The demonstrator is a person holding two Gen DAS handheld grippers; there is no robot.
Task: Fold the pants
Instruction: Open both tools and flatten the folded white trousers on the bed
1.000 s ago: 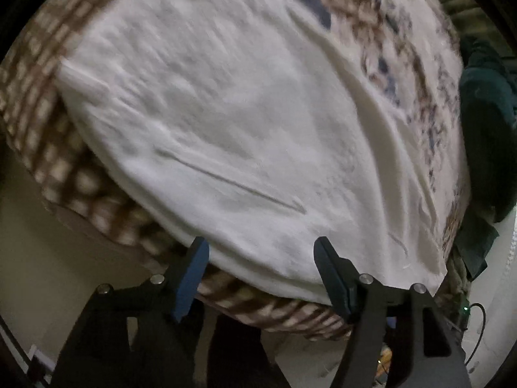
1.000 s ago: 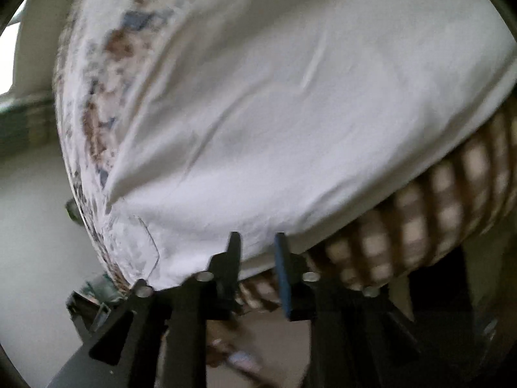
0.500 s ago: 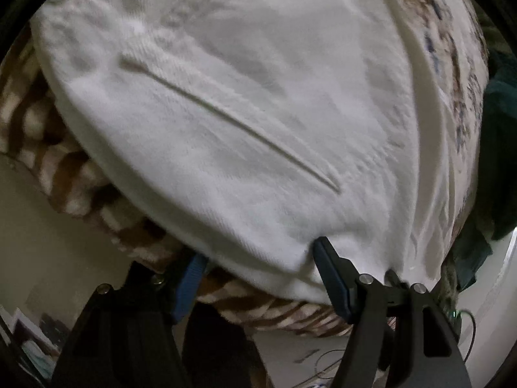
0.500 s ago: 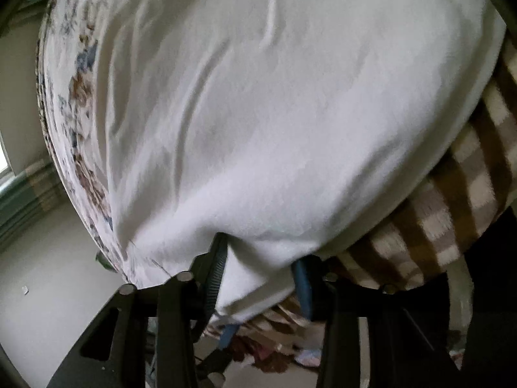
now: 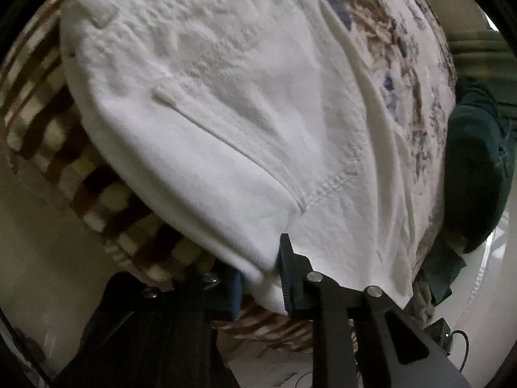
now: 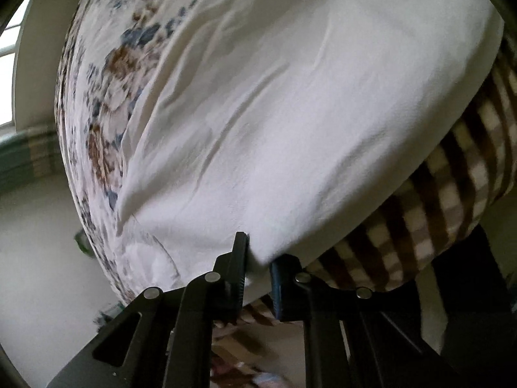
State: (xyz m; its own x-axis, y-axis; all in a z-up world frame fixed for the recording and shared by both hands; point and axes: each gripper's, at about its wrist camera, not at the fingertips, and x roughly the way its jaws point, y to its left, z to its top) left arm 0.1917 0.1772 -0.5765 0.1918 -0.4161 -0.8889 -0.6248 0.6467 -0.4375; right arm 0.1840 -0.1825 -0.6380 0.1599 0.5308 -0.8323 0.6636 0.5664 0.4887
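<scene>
White pants (image 5: 232,123) lie spread on a bed, filling both views; a pocket seam and belt loop show in the left wrist view. My left gripper (image 5: 261,278) is shut on the near edge of the pants by the pocket. In the right wrist view the pants (image 6: 307,113) are smoother, and my right gripper (image 6: 258,268) is shut on their near edge. The cloth bulges between both pairs of fingers.
A brown and cream checked blanket (image 5: 97,194) hangs over the bed's near side, also seen in the right wrist view (image 6: 436,200). A floral sheet (image 5: 404,74) lies under the pants. Dark green clothing (image 5: 475,168) sits at the bed's right end. Cables lie on the floor (image 5: 452,346).
Both grippers moved in to the pants' near edge and closed on it; the left was wide open a second ago, and the right opened and closed again.
</scene>
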